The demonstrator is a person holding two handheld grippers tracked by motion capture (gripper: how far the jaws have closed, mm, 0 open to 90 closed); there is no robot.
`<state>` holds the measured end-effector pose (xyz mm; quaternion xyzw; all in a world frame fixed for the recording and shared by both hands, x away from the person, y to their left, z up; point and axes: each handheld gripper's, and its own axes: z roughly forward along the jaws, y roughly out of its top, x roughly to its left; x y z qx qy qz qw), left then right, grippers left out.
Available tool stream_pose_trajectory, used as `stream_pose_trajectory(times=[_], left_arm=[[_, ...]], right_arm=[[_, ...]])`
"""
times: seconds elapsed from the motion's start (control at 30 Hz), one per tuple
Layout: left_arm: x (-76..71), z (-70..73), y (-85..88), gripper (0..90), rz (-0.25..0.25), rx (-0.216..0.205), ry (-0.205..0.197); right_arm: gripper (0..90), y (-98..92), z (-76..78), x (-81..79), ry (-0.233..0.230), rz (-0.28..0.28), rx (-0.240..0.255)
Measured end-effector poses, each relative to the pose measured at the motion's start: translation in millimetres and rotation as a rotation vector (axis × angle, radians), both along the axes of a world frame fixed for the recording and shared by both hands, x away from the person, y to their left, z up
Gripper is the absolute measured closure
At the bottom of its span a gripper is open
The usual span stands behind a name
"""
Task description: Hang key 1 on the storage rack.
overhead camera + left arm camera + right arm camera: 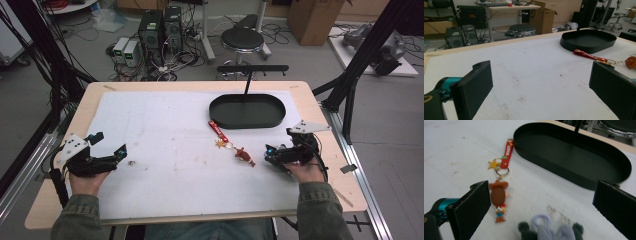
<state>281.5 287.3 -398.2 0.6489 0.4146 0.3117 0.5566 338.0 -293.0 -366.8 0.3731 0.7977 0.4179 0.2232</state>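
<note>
A keychain lies on the white mat [160, 170]: a red strap [218, 129], a gold star [220, 144] and a small cowboy figure [244, 156]. Behind it stands a black oval tray [247, 111]. My right gripper [280, 144] is open just right of the figure. In the right gripper view the figure [498, 195] lies beside the left jaw, and a lilac and dark green soft item [551, 231] sits low between the jaws. My left gripper [108, 143] is open over bare mat at the left. Its view shows the tray [587, 40] and strap [586, 55] far ahead.
A black post with a crossbar [252, 68] rises at the tray's far side. A small dark speck [132, 162] lies near the left gripper. Beyond the table are a stool [242, 39], computer towers [160, 27] and a cardboard box [312, 17].
</note>
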Motion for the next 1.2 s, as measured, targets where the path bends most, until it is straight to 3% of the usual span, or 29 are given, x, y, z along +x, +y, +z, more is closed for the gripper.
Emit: stream_pose_trajectory(times=[0.17, 0.37, 0.53, 0.73, 0.93, 1.2], left_arm=[[-0.9, 0.9, 2.8, 5.3, 0.01, -0.015, -0.009], [-1.3, 1.2, 5.4, 5.3, 0.02, -0.023, -0.017], [-1.0, 1.0, 6.0, 5.3, 0.031, -0.03, -0.021], [-1.1, 1.4, 6.4, 5.4, 0.036, -0.026, -0.029], [-1.3, 1.6, 7.4, 5.4, 0.04, -0.031, -0.029], [-0.7, 1.2, 7.3, 5.4, 0.038, -0.031, -0.027]], right_arm=[[0.9, 22.9, 8.9, 10.7, 0.002, 0.025, -0.028], [0.9, 41.0, 7.7, 18.2, 0.019, 0.041, -0.047], [0.9, 54.9, 2.9, 24.1, 0.05, 0.058, -0.067], [0.9, 76.9, -3.5, 33.0, 0.12, 0.099, -0.106], [0.9, 97.3, -7.5, 39.2, 0.136, 0.134, -0.121], [0.9, 127.7, -23.6, 49.1, 0.197, 0.171, -0.161]])
